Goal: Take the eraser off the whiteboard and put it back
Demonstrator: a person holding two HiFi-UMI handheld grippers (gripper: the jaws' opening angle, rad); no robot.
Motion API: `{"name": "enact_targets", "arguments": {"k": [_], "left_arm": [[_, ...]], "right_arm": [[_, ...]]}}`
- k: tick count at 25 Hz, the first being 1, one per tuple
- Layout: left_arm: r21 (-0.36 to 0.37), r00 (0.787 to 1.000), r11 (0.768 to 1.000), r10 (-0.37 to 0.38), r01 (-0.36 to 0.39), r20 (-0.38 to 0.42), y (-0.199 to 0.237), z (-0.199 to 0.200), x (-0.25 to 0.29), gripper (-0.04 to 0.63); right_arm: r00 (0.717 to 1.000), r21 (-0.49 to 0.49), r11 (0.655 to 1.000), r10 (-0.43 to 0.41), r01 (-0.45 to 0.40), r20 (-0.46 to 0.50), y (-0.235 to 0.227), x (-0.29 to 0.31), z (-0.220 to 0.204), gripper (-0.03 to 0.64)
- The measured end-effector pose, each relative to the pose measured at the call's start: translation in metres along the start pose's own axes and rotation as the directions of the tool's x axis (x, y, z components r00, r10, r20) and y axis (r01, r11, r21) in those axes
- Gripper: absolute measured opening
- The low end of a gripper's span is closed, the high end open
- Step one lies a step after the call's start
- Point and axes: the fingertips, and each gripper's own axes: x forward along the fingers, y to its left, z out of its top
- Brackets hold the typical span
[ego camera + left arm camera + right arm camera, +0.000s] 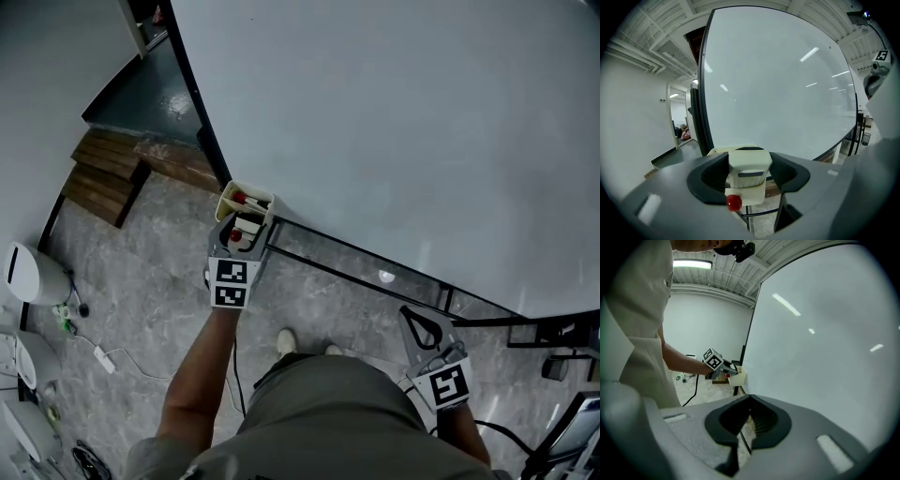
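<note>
Eraser (749, 168): sits against the left edge of the whiteboard (394, 122), at 12 o'clock from the left gripper (240, 225). That gripper's widely spread jaws bear on both sides of it. The right gripper (749, 420), pressed together and empty, hangs well apart toward 4 o'clock. Judged: the pull falls to the left hand.

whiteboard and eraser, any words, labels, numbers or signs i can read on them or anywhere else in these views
No text can be read in any view.
whiteboard: blank, only light reflections.
eraser: a dark strip on its face, too blurred to tell if it bears print.
marker cube on the left gripper and marker cube on the right gripper: black-and-white square patterns, no letters or numbers.
</note>
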Motion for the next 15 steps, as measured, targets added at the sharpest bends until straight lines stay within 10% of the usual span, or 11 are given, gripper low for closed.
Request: {"name": "enact_targets", "arguments": {"k": [15], "left_arm": [[-0.057,0.988,0.995,0.083,-0.077,0.127,-0.006,0.068,-0.074,0.265]], "right_arm": [[0.988,-0.038,0.991,0.131,-0.128,0.082,-0.001,-0.008,-0.002,0.002]]}}
